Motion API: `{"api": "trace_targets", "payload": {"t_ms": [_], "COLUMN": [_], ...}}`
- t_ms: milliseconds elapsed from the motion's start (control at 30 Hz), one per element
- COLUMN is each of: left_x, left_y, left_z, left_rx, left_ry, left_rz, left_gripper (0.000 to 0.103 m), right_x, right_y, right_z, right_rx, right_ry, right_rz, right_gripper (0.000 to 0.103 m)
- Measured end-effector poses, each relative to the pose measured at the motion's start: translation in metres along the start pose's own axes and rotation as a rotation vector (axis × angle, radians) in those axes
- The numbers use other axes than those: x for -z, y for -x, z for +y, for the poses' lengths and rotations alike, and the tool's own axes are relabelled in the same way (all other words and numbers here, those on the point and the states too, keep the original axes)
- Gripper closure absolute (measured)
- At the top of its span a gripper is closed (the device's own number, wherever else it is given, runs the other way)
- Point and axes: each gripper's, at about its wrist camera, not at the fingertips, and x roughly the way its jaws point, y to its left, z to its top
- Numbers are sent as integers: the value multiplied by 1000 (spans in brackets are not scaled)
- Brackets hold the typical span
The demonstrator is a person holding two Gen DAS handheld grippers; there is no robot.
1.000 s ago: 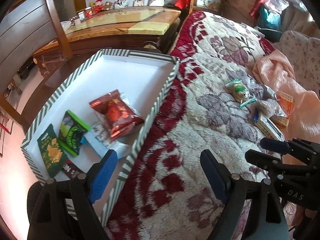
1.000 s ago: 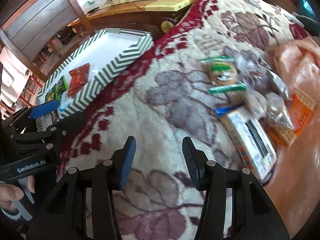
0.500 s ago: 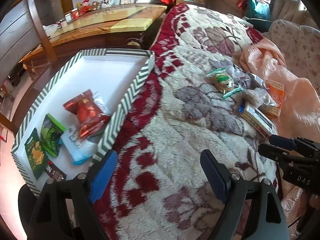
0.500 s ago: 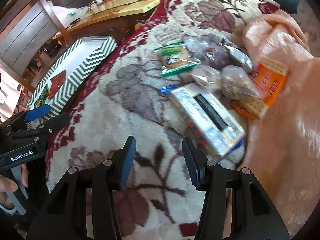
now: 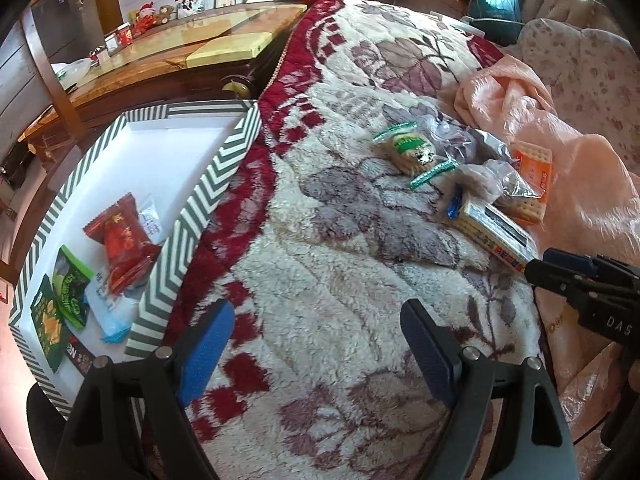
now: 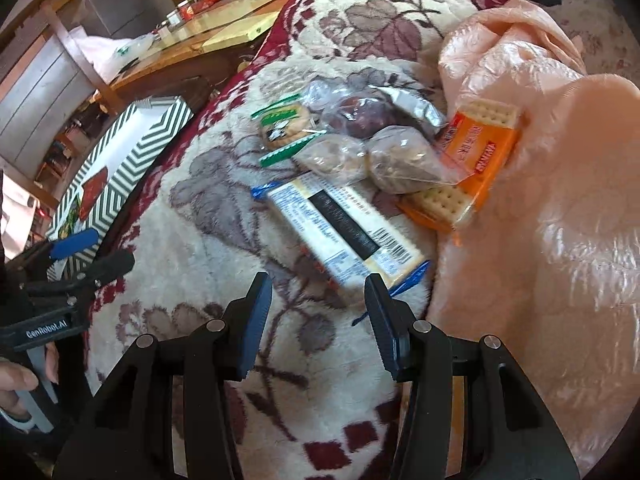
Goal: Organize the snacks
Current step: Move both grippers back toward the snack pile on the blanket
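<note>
A green-and-white striped box [image 5: 208, 184] sits at the left of the blanket and holds a red packet [image 5: 122, 240], green packets [image 5: 68, 288] and a pale blue packet. Loose snacks lie on the blanket: a long white cracker pack [image 6: 344, 228], an orange cracker pack [image 6: 472, 160], a green-trimmed biscuit [image 6: 282, 126] and clear bags of buns [image 6: 400, 160]. My right gripper [image 6: 318, 316] is open and empty, just short of the white cracker pack's near end. My left gripper [image 5: 316, 344] is open and empty over the blanket beside the box.
A floral fleece blanket [image 5: 328, 264] covers the bed. A pink plastic bag [image 6: 560, 184] lies to the right of the snacks. A wooden table [image 5: 180, 52] with a glass top stands beyond the box. A chair back [image 5: 52, 60] is at the far left.
My right gripper has moved forward and right to the white cracker pack. My left gripper has drawn back from the box toward the middle of the blanket. Both stay open.
</note>
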Motion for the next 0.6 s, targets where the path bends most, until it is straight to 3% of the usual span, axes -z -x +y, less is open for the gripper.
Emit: {"api": "trace_targets", "payload": {"t_ms": [600], "left_x": [-37], "left_y": [-15], "left_z": [-48], "left_rx": [90], "left_ry": [-35], "left_rz": [28], "left_gripper": [16], "right_x": [6], "right_y": [9], "right_z": [-33], "right_rx": [7], "right_ry": [-70], "right_rz": [-13], "right_gripper": [52]}}
